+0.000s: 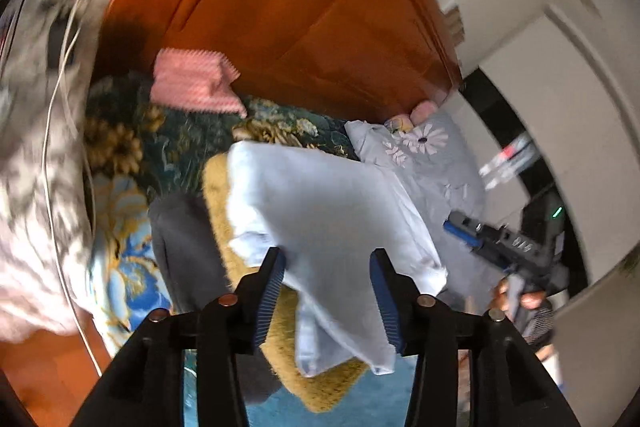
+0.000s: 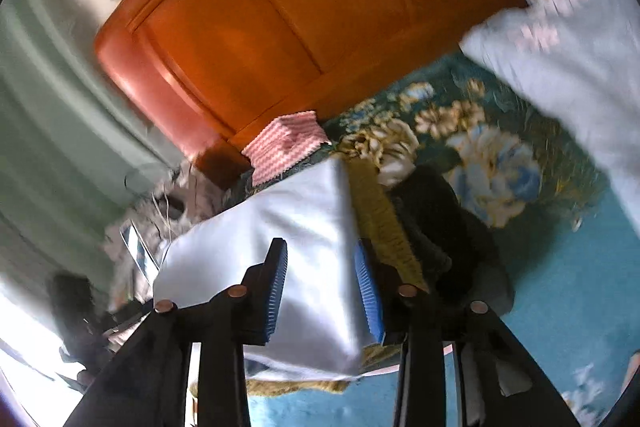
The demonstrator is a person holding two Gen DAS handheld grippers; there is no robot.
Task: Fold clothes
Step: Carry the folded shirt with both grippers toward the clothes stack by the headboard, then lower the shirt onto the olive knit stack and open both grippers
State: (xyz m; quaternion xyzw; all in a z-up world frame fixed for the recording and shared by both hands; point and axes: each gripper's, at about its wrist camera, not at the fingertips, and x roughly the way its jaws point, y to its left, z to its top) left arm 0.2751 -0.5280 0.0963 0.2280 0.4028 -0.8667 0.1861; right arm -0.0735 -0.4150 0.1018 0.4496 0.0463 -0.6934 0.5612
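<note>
Lying on top of a mustard-yellow fuzzy garment [image 1: 224, 195], the folded pale blue cloth [image 1: 320, 203] is the landmark here. Under the yellow piece sits a dark grey garment [image 1: 180, 251], and all three rest on a teal floral bedspread [image 1: 120, 267]. The left gripper [image 1: 328, 287] hangs just above the cloth's near edge with its jaws released, blue pads apart on either side of the fabric and not pressing it. The right gripper [image 2: 320, 291] is over the same cloth [image 2: 304, 235], jaws also apart, the pads clear of the fabric. Beyond the cloth lies a pink zigzag towel [image 1: 192, 83] against an orange wooden headboard [image 1: 300, 7]. Right of the cloth rests a grey pillow with daisy embroidery [image 1: 432, 155].
</note>
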